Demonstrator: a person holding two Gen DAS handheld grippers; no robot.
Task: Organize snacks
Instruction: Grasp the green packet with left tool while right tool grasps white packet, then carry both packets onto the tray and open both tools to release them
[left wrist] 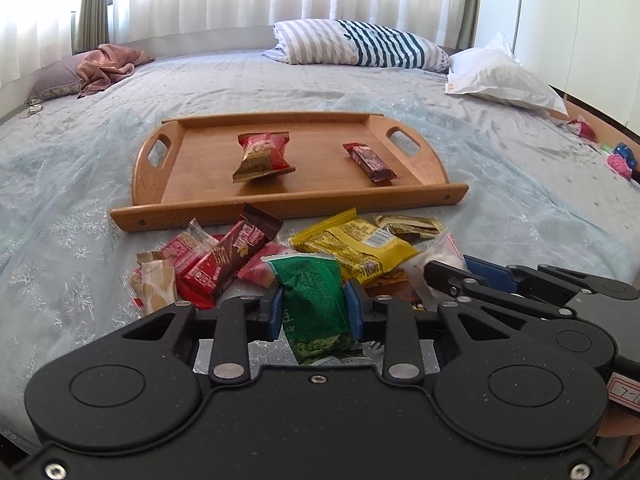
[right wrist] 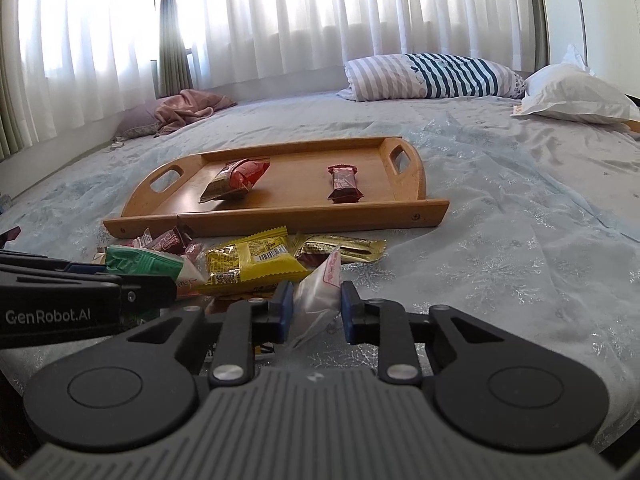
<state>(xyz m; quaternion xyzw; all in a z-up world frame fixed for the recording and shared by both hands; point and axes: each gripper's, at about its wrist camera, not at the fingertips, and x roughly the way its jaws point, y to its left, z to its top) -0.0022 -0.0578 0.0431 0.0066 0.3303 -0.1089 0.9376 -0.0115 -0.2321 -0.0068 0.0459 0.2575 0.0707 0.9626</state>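
L gripper [left wrist: 314, 306]: jaws clamped on green packet [left wrist: 312, 292], 6 o'clock in left wrist view | R gripper [right wrist: 316, 312]: jaws around clear packet [right wrist: 318, 296], pads look just off it, can't tell if gripping | snack pile [left wrist: 352, 248] on bed [left wrist: 500, 184] | tray [left wrist: 432, 196] at 12 o'clock holds red-gold packet [left wrist: 262, 156] and dark red bar [left wrist: 370, 162]

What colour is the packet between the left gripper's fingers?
Green. The packet in the left gripper shows best in the left wrist view.

Both wrist views sit low, side by side, facing the tray [left wrist: 432, 196] across the bed [right wrist: 520, 240].
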